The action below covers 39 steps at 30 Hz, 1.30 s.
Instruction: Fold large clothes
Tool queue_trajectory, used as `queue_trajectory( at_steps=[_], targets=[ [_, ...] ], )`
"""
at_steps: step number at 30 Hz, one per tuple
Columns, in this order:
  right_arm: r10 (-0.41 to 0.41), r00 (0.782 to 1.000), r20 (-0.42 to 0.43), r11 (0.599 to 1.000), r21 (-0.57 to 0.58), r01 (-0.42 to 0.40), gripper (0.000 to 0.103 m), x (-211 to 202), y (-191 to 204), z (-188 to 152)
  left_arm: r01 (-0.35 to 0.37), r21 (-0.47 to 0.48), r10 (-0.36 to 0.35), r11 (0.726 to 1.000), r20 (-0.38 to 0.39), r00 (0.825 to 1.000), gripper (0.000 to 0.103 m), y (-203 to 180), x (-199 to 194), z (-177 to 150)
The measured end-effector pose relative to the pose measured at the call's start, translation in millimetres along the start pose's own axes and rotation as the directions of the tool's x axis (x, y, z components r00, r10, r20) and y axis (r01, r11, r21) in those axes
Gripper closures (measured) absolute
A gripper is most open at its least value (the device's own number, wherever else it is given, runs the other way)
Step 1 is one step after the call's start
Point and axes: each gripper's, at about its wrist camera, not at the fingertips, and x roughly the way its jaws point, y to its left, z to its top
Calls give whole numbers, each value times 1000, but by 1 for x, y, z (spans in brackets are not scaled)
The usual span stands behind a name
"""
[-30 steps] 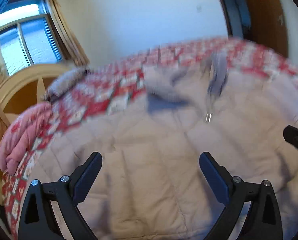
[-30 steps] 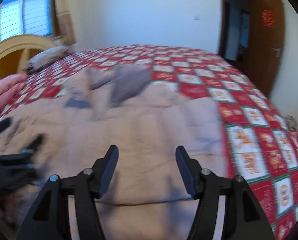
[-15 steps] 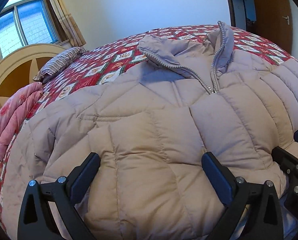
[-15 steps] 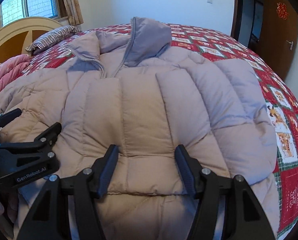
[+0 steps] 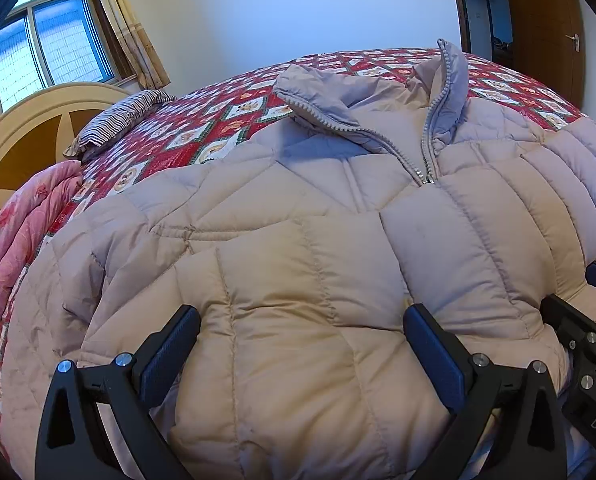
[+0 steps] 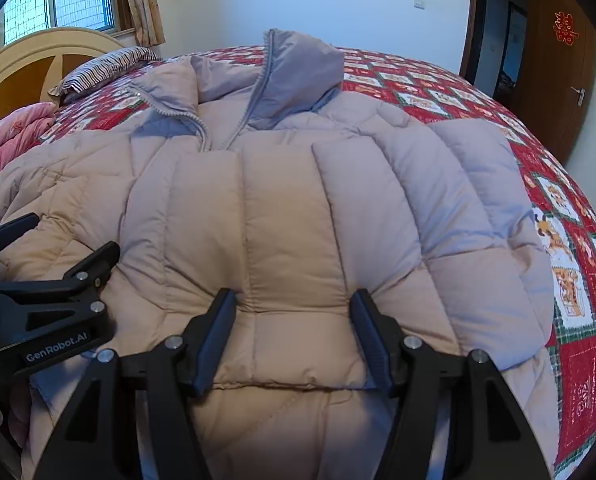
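A puffy beige quilted down jacket (image 5: 298,240) lies spread front-up across the bed, over a red patchwork bedspread with small picture squares (image 6: 570,248), its grey-lined collar pointing toward the far white wall and its zip drawn up most of the way. Both pairs of tongs sit at the jacket's near hem, side by side. The left gripper (image 5: 302,344) has its 2 black fingers spread wide, with a bulge of the padded hem rising between them; the pads seem to rest against the fabric at either side, but I cannot tell whether they are pinching it. The right gripper (image 6: 293,336) stands about half spread, a fold of the hem filling the gap between its pads, which press into the padding. On the left gripper's body, seen from the right, white lettering reads "GenRobot.AI". A red paper ornament (image 6: 565,28) hangs on the brown wooden door (image 6: 558,80).
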Motion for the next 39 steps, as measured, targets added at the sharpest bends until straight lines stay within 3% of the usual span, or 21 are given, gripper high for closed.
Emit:
queue_trajectory(
  at_steps=[17, 20, 23, 26, 27, 31, 34, 36, 39],
  targets=[
    [-14, 1000, 0, 1000, -9, 14, 40, 3, 1, 0, 22, -3, -22, 1000, -20, 1000, 1, 3, -2, 3],
    [-9, 1000, -6, 1000, -11, 8, 38, 0, 1, 2, 10, -11, -10, 1000, 2, 1000, 1, 25, -30, 11],
    [2, 1000, 6, 1000, 5, -2, 27, -23, -4, 1, 35, -47, -30, 998, 115, 993, 1, 73, -87, 10],
    [23, 995, 101, 999, 38, -27, 9, -65, -7, -11, -65, -65, 75, 996, 165, 983, 1, 135, -123, -18],
    [22, 993, 115, 999, 35, -27, 8, -78, -7, -18, -90, -74, 101, 993, 158, 982, 1, 153, -127, -29],
    [33, 993, 110, 999, 0, -33, 8, -104, 1, -50, -236, -183, 250, 954, 57, 966, 1, 247, -125, -98],
    [47, 990, 131, 999, -15, -46, 8, -120, 9, -70, -349, -293, 346, 890, -65, 936, 1, 310, -120, -152],
    [58, 987, 147, 998, -13, -57, 8, -125, 15, -75, -372, -373, 344, 850, -142, 928, 1, 342, -117, -181],
    [77, 981, 178, 997, -28, -73, 8, -135, 28, -80, -341, -472, 278, 813, -200, 940, 1, 368, -117, -213]
  ],
)
